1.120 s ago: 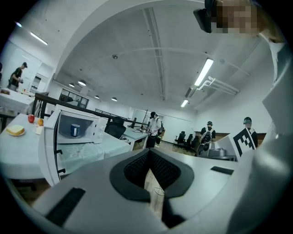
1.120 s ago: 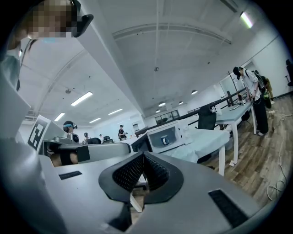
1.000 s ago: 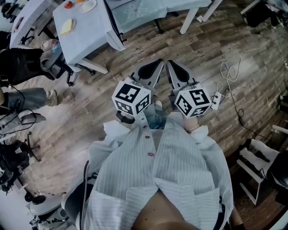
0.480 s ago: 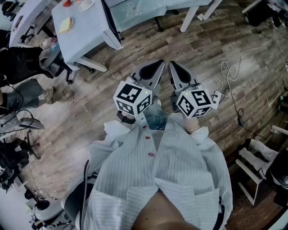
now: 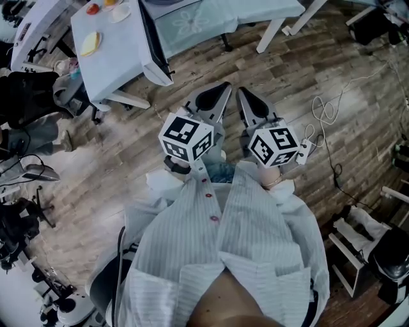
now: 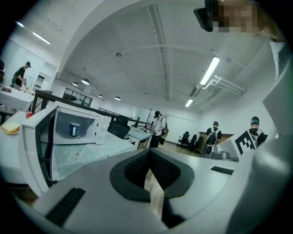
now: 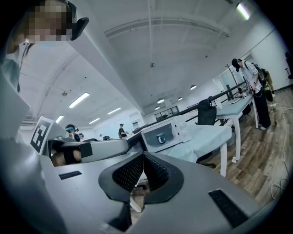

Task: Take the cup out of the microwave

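Observation:
A blue cup (image 6: 74, 129) stands inside a white microwave (image 6: 98, 125) whose door (image 6: 39, 146) hangs open to the left. The right gripper view shows the same cup (image 7: 161, 139) in the microwave (image 7: 176, 130), still far off. The microwave rests on a table with a pale flowered cloth (image 5: 255, 13). My left gripper (image 5: 223, 89) and right gripper (image 5: 243, 91) are held side by side in front of my chest, pointing at that table. Both are shut and hold nothing; the left gripper's (image 6: 149, 153) pads meet, as do the right gripper's (image 7: 143, 155).
A second white table (image 5: 121, 45) with plates of food stands left of the microwave. A cable (image 5: 329, 108) lies on the wooden floor at the right. Office chairs (image 5: 77, 96), stools and several people are around the room.
The tables have slid slightly lower and nearer in the head view. Both grippers stay shut and side by side.

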`<state>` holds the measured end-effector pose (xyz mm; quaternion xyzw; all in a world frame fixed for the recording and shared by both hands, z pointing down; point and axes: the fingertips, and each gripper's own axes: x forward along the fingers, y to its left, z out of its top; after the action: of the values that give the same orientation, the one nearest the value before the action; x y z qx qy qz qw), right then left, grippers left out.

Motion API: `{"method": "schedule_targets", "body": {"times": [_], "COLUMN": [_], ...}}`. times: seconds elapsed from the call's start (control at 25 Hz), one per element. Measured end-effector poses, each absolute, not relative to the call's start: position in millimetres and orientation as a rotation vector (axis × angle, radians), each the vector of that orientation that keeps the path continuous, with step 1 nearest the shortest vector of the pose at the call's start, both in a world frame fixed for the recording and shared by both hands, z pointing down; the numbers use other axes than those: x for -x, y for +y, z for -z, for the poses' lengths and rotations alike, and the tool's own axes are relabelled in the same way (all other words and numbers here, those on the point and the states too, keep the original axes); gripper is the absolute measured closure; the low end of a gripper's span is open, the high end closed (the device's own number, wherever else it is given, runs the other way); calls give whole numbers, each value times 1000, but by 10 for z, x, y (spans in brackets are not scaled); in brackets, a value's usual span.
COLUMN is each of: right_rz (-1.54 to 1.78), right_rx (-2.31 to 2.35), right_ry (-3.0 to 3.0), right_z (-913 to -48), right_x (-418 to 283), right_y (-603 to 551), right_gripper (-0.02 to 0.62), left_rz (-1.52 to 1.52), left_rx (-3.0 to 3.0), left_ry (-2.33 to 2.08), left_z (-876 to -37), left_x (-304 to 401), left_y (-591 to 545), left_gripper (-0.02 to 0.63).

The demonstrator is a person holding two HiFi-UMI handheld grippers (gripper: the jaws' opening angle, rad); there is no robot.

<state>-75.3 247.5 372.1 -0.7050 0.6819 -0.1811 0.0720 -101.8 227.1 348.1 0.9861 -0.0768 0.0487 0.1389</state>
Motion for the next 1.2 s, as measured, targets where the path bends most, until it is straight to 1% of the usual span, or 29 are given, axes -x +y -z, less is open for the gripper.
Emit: {"method": "schedule_targets", "body": {"times": [0.52,0.88,1.2], "right_rz": [516,515,545], "right_rx": [2113,2113,2129], "right_ry": [2096,2094,2085], "right_z": [-3608,-3622,-3691], "right_x": [-8,-240,-243], "right_y": [1420,843,608], "right_gripper": [560,560,560], "left_rz": [-123,-111,-139], "left_rx": [-2845,-2850,-2845], "left_ry": [-263,-251,-232], "left_z": [-3455,-3465,-3547], "left_x": [267,5,-42], "left_y": [1227,654,460], "left_gripper": [597,597,597]}}
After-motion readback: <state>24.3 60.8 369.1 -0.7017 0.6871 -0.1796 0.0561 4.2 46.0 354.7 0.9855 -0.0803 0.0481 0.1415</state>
